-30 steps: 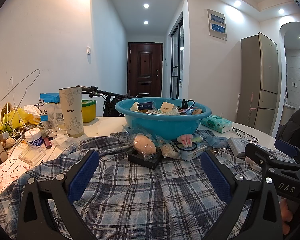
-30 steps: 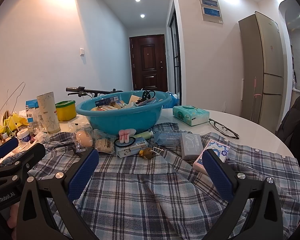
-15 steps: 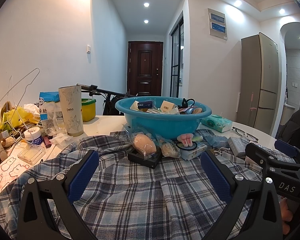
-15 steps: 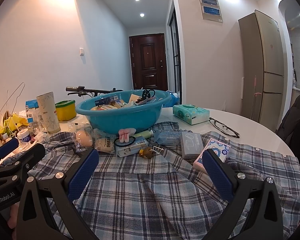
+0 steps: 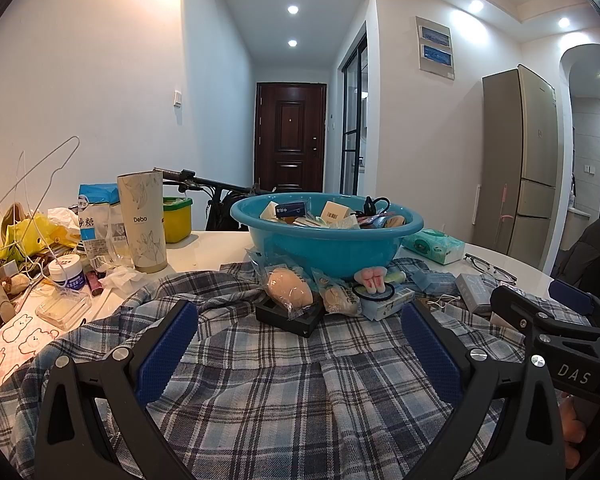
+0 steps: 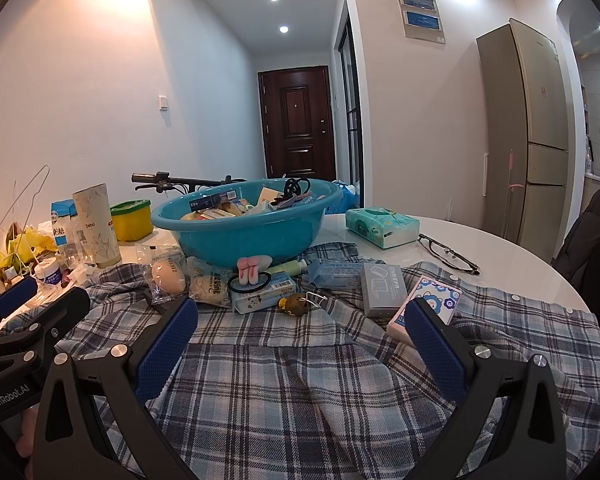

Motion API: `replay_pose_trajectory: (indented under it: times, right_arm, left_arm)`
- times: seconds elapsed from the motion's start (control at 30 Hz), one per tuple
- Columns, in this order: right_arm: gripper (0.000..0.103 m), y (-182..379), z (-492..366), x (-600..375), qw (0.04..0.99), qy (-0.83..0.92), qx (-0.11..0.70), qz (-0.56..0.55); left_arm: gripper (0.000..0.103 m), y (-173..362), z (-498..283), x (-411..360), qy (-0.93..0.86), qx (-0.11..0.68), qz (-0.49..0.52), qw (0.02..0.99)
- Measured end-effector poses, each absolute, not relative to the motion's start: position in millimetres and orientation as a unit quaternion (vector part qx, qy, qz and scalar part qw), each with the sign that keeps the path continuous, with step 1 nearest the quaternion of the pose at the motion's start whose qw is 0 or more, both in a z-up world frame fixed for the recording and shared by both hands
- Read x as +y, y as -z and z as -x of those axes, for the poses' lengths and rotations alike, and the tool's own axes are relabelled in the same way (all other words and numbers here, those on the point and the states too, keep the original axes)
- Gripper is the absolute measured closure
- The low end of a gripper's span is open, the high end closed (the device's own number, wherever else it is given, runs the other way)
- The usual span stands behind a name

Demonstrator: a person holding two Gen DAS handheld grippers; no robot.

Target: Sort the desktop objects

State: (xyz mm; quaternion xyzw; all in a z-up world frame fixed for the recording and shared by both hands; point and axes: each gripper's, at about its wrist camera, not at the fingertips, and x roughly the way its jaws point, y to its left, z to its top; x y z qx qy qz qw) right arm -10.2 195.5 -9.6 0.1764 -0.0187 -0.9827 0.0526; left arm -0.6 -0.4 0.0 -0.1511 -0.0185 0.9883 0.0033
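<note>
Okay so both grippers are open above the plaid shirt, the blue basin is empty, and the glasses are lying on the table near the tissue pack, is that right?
Not quite. The blue basin is not empty: the right wrist view shows it piled with small boxes and packets. The rest holds: the left gripper and the right gripper are open above the plaid shirt, and the glasses lie on the table near the tissue pack.

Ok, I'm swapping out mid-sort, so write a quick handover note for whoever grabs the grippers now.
Left gripper: open, empty, above the plaid shirt.
Right gripper: open, empty, over the same shirt.
Blue basin already holds boxes and small items.
Left to sort, on the shirt before the basin: wrapped egg-shaped item, snack packet, black hair tie on a small box, grey box, blue-patterned box.
Tissue pack and glasses lie on the table.
</note>
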Motion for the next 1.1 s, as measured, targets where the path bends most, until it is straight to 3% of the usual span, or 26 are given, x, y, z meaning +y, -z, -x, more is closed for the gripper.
replay_pose_trajectory:
  times: [0.73, 1.1]
  right_arm:
    - [0.000, 12.1, 5.2, 196.1, 0.022, 0.986, -0.015, -0.162]
    - [0.000, 10.6, 7.6, 187.7, 0.031, 0.985, 0.006, -0.169]
  left_arm:
    - [0.000, 7.1, 0.3, -5.7, -0.987, -0.026, 0.156, -0.008]
    - [0.000, 14.8, 23.8, -20.2, -0.974, -0.064, 0.216, -0.013]
